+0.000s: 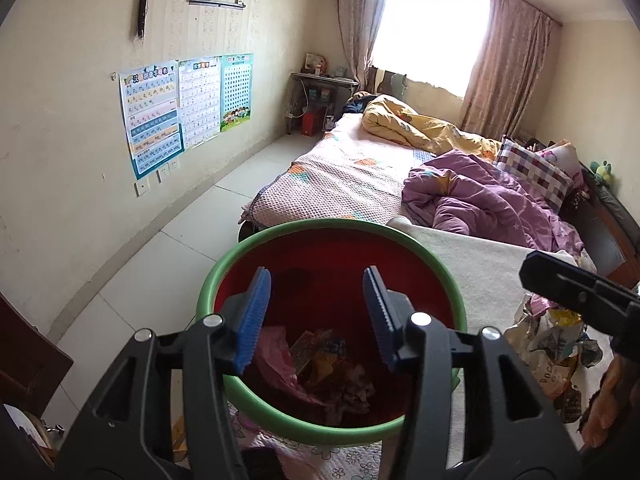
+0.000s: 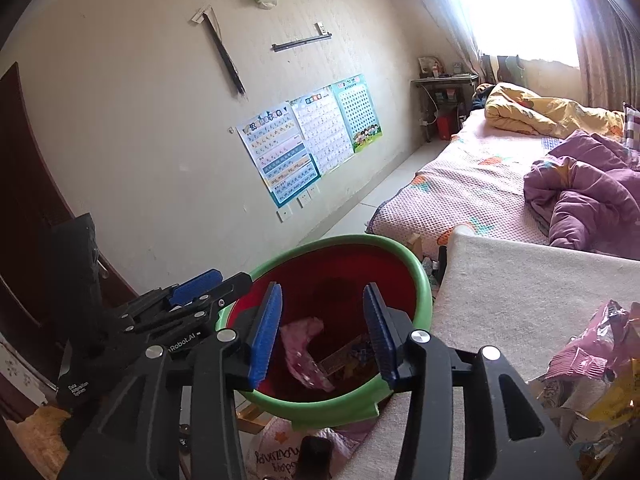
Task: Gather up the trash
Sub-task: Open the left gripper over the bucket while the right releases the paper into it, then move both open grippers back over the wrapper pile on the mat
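Observation:
A round bin with a green rim (image 1: pixel 280 236) and a red inside stands beside a white-covered table. It holds several wrappers, among them a pink one (image 1: pixel 276 356). It also shows in the right wrist view (image 2: pixel 424 280), with the pink wrapper (image 2: pixel 300 344) inside. My left gripper (image 1: pixel 316 316) is open and empty above the bin's mouth. My right gripper (image 2: pixel 322 334) is open and empty, also over the bin. Loose wrappers (image 1: pixel 548 344) lie on the table at the right; they also show in the right wrist view (image 2: pixel 592 364).
The white-covered table (image 2: pixel 528 288) is right of the bin. Behind it is a bed (image 1: pixel 352 176) with purple and yellow quilts. A tiled floor (image 1: pixel 168 256) runs along the poster wall. A dark door (image 2: pixel 24 184) is at the left.

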Demonstrator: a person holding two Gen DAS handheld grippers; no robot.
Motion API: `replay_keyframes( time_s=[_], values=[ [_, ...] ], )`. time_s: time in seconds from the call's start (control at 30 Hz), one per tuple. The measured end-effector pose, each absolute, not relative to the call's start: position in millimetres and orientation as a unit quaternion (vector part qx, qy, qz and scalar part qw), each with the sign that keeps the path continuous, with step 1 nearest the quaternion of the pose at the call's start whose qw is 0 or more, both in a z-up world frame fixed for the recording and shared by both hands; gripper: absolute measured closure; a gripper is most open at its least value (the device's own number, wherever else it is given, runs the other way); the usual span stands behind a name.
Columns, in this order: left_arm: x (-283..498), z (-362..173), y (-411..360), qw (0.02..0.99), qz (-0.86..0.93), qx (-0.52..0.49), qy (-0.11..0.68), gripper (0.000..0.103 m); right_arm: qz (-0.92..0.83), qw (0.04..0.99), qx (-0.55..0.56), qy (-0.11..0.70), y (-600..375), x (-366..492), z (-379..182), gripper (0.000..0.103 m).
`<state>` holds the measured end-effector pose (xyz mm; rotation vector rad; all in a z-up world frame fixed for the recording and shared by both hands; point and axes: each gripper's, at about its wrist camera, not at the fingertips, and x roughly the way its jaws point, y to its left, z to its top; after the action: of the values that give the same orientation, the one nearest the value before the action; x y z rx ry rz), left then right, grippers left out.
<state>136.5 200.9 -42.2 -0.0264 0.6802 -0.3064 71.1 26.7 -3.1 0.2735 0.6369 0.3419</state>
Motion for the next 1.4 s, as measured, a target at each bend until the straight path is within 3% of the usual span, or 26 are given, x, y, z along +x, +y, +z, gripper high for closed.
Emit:
replay_keyframes(
  time_s=[0.33,0.63,1.07,1.4],
  values=[
    [111.2,-21.5,186.2,0.934,-0.169,-0.037,0.313,0.049,0.151,0.936,0.138,0.287,6.9,44.1,13.4,0.051],
    [78.8,-39.5,145.8,0.912,-0.215,-0.044,0.346,0.047,0.114,0.937,0.139,0.298,-17.8,11.0,2.3,0.046],
    [62.9,-58.3,105.6,0.881,-0.263,-0.030,0.391,0.047,-0.080,0.904,0.169,0.384,-90.7,-71.9,-84.5,0.045],
    [44.3,-60.8,55.8,0.863,-0.307,-0.014,0.402,0.045,-0.097,0.886,0.177,0.417,-122.2,-85.5,-106.8,0.040]
  ],
)
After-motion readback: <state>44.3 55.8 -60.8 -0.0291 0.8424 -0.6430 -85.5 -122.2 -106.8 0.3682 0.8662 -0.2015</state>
